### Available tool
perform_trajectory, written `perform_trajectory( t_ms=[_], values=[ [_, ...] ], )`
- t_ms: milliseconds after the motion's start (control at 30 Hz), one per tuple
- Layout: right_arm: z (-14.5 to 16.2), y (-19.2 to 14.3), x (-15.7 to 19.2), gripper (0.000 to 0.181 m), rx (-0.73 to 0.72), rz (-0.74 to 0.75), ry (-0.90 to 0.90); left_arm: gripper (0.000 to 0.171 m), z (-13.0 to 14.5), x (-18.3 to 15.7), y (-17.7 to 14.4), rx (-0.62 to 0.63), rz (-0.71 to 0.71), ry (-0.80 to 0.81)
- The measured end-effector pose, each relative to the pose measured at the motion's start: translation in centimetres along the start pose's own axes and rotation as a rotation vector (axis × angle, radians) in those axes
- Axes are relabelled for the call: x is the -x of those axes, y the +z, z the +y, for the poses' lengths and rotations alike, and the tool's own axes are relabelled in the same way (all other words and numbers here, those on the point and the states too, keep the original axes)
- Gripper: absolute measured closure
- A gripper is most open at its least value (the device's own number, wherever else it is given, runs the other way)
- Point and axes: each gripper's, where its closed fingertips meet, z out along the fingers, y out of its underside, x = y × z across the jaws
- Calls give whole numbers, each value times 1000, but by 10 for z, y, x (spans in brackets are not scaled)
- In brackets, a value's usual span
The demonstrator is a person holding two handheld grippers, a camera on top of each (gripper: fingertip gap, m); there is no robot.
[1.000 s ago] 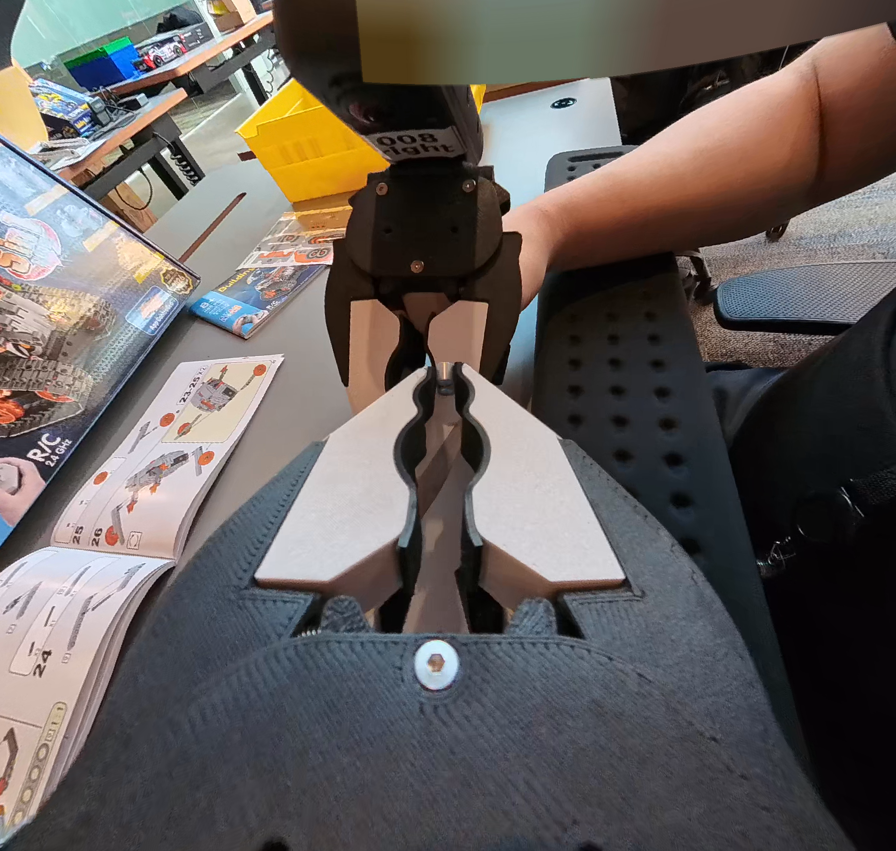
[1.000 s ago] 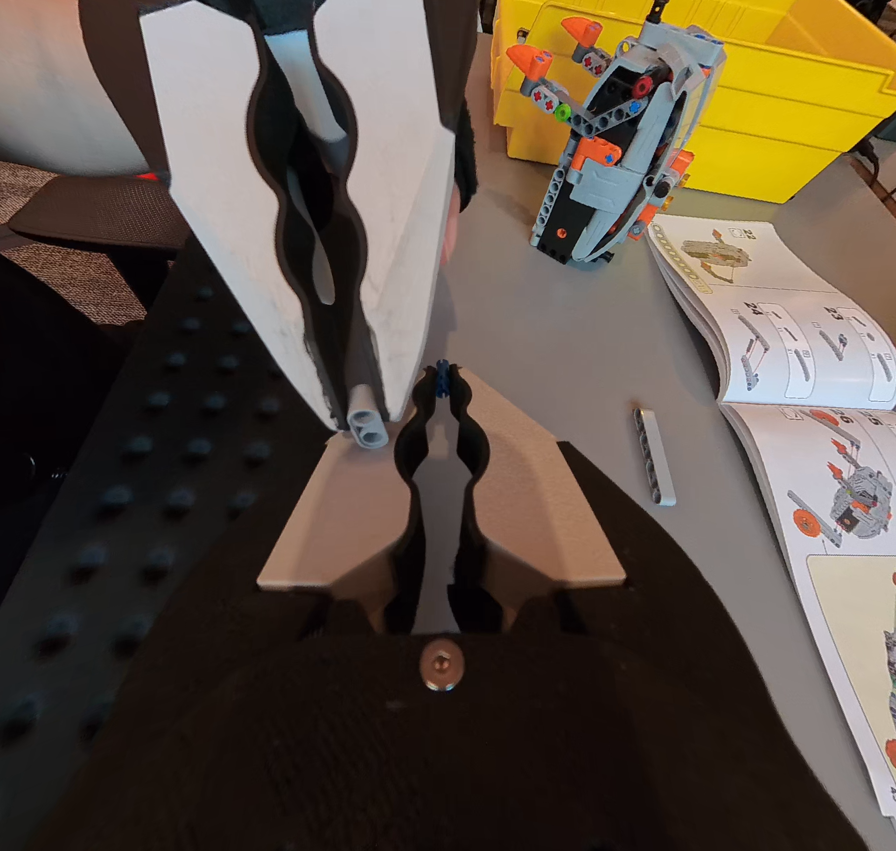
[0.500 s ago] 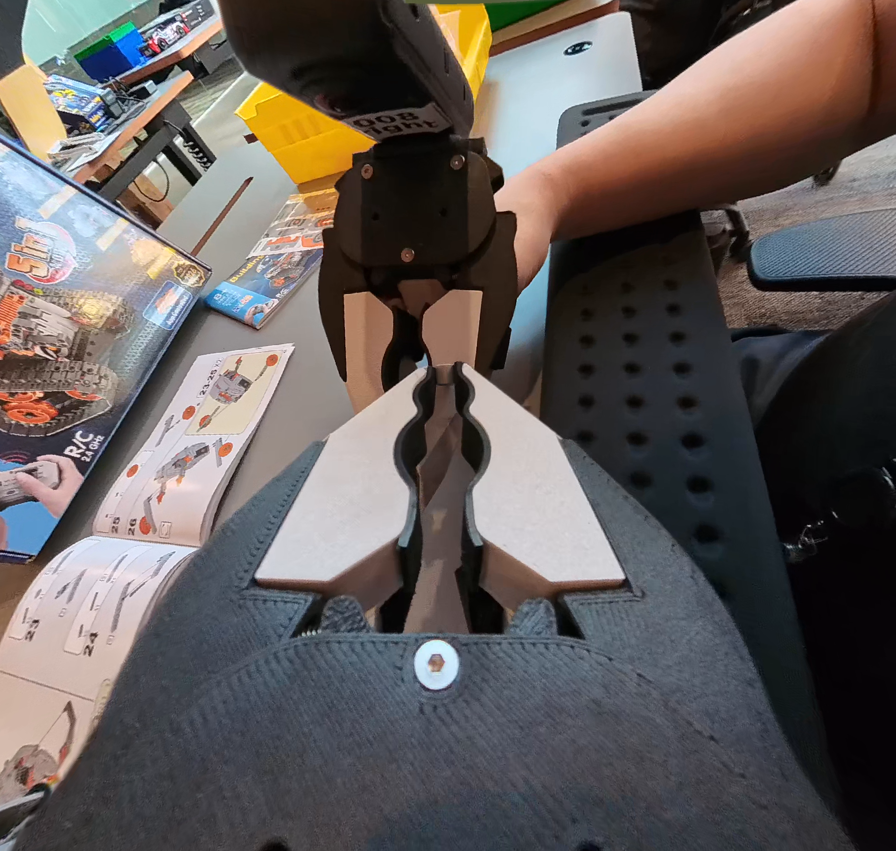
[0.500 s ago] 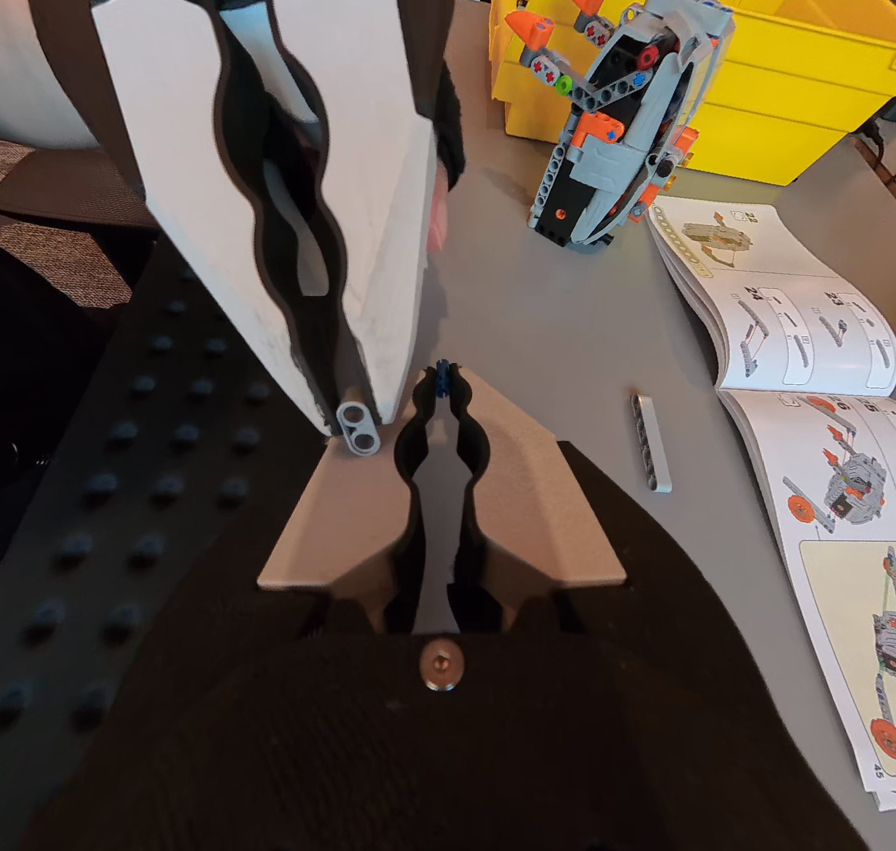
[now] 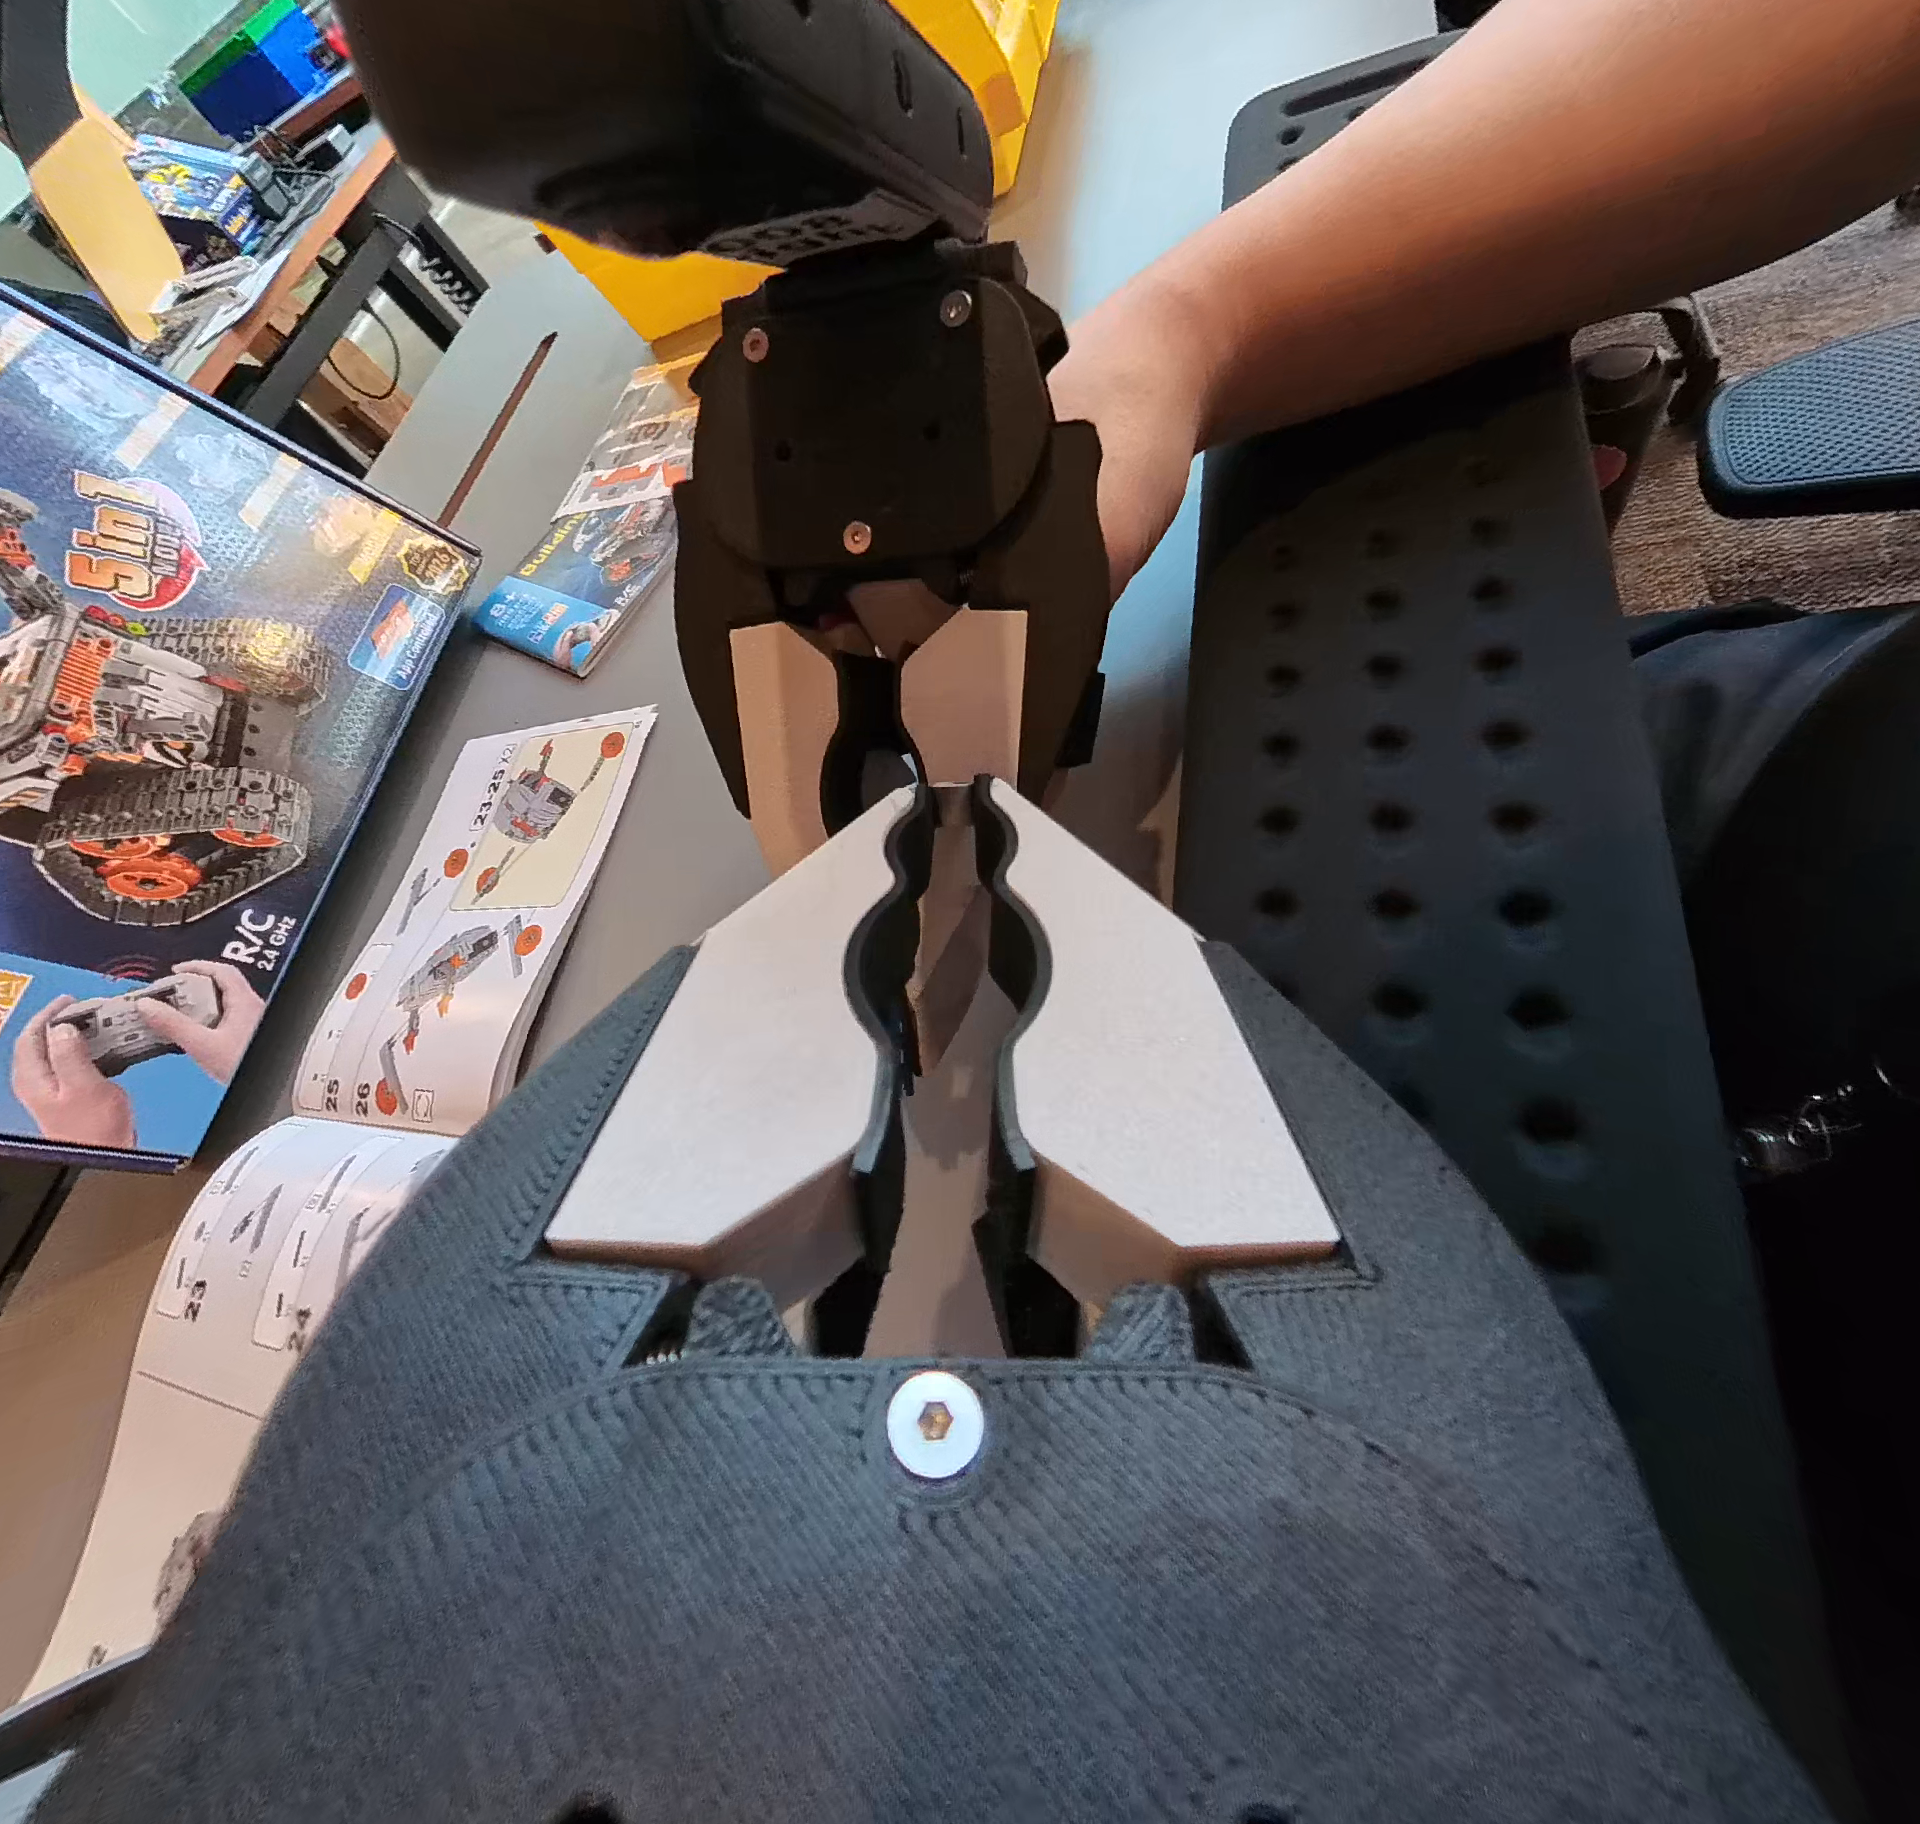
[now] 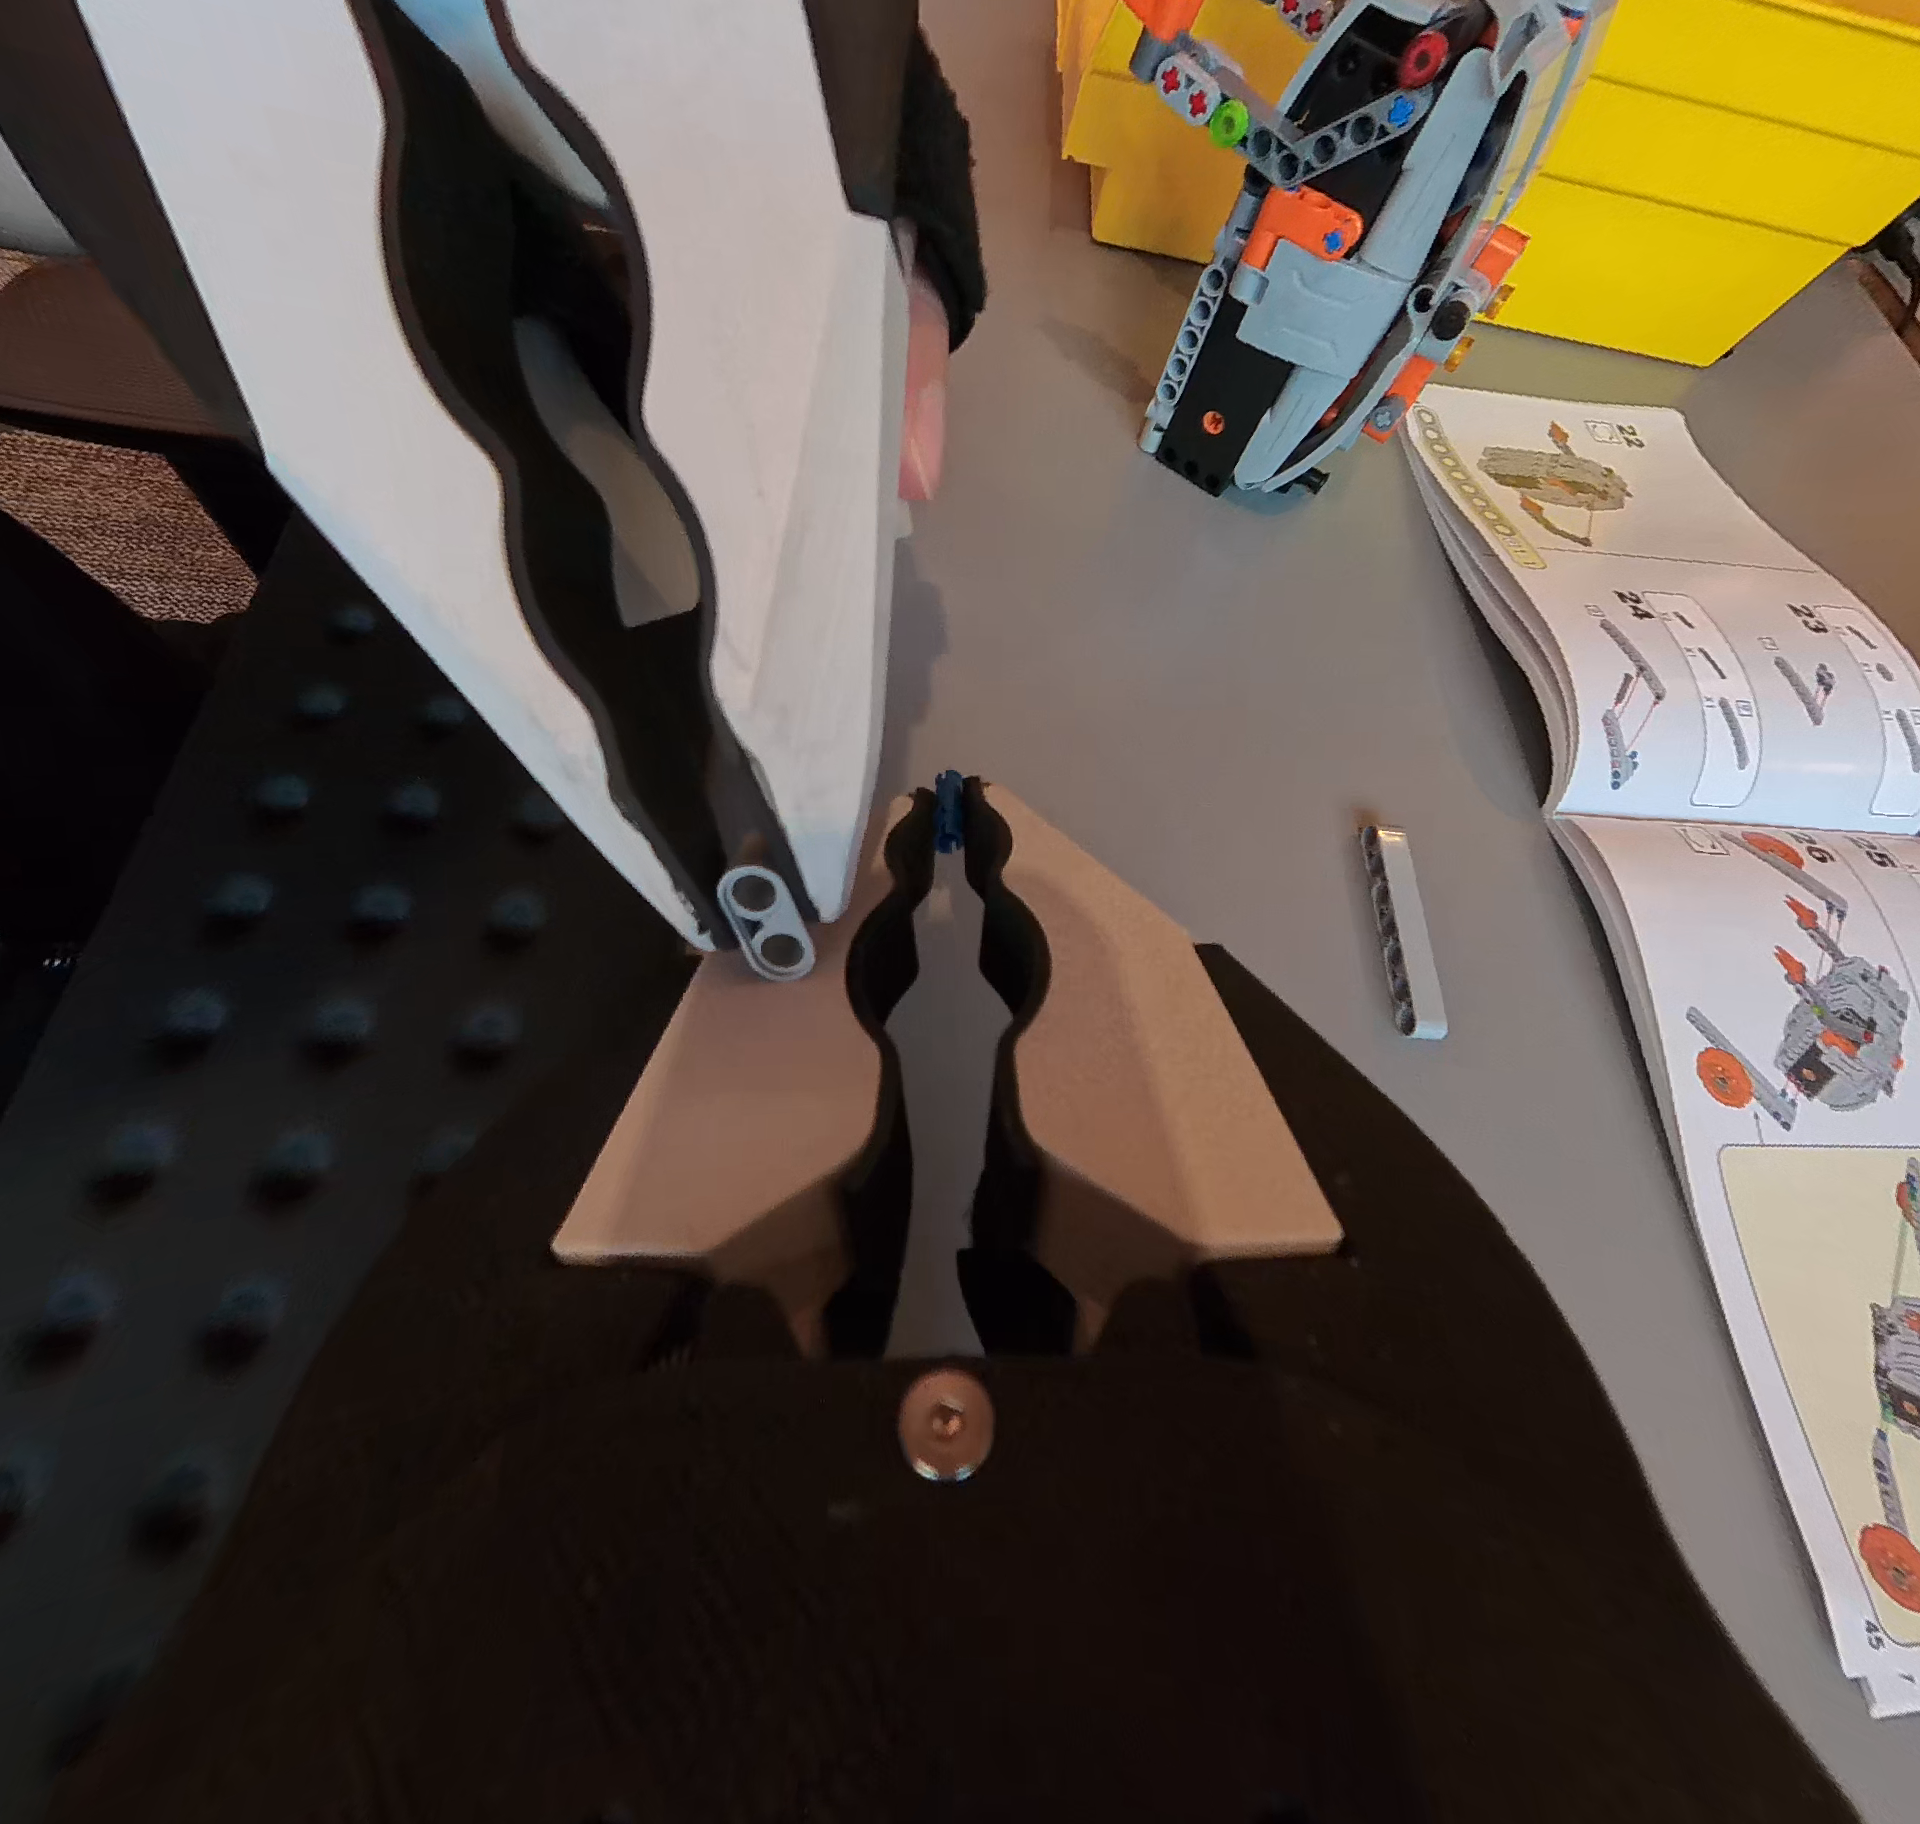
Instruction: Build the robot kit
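My left gripper is shut on a light grey two-hole beam, whose end sticks out past the tips. My right gripper is shut on a small blue pin held at its very tips. The two grippers point at each other above the grey table. In the right wrist view the left gripper comes down from the upper left, and its beam end sits just left of the blue pin, a small gap apart. In the left wrist view the right gripper faces me, its tips hidden behind my fingers.
A grey, orange and black brick model stands before a yellow bin. A loose grey beam lies by an open instruction booklet. A toy box lies left. A black perforated chair part runs alongside, under a person's forearm. The left gripper's tips are roughly 7 centimetres from the right gripper's.
The left gripper has tilted and come closer, so the beam end now shows both holes and sits nearer the blue pin. The right gripper looms larger in the left wrist view.
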Motion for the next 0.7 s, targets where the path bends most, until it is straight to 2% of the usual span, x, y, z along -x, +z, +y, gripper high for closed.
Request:
perform_trajectory(
  t_ms=[167,233,300,400,533,700],
  values=[
    [-4,0,-1,178,-14,-2,11,166,1,6,-1,16,-55,50],
    [-2,-8,-16,177,4,87,-9,166,9,17,-6,55,-123,70],
    [-8,-24,-31,178,-36,188,-55,166,13,28,-16,44,-170,24],
    [-36,-42,-22,178,-181,252,-186,166,23,39,-30,29,-226,-47],
    [-42,-38,-16,178,-173,304,-290,166,28,38,-31,29,-257,-37],
    [-40,-36,-12,178,-173,268,-279,166,26,35,-29,15,-273,-14]
  ],
)
